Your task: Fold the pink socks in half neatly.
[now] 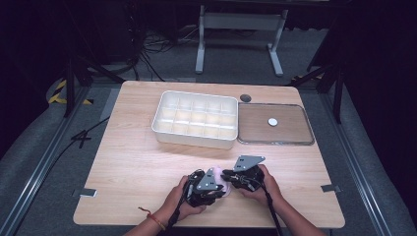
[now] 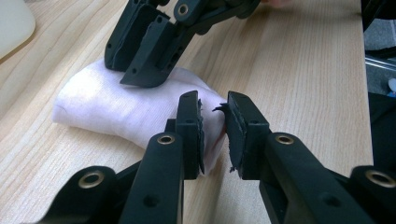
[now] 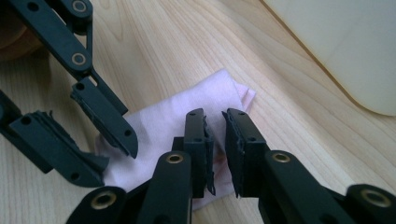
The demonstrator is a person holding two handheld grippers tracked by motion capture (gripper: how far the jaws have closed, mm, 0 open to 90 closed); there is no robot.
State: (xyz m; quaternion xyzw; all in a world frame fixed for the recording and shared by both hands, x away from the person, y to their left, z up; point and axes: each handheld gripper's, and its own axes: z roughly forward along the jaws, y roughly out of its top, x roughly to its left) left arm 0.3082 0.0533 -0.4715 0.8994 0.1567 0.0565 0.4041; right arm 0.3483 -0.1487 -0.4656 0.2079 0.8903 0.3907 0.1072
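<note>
A folded pale pink cloth (image 1: 223, 183) (image 2: 102, 100) (image 3: 187, 105) lies on the wooden table near its front edge, between my two grippers. My left gripper (image 1: 220, 190) (image 2: 215, 119) comes from the left, and its jaws stand a narrow gap apart, pinched on one end fold of the cloth. From the opposite side my right gripper (image 1: 227, 176) (image 3: 215, 137) grips the cloth's near edge, jaws almost together. In each gripper view the other gripper (image 2: 144, 74) (image 3: 116, 157) rests on the cloth.
A white box (image 1: 195, 119) (image 3: 345, 46) (image 2: 14, 23) with several compartments stands at mid-table. To its right lies a flat framed tray (image 1: 275, 143) holding a small white disc (image 1: 272, 121). A dark round hole (image 1: 245, 98) sits behind it. Bare wood surrounds the hands.
</note>
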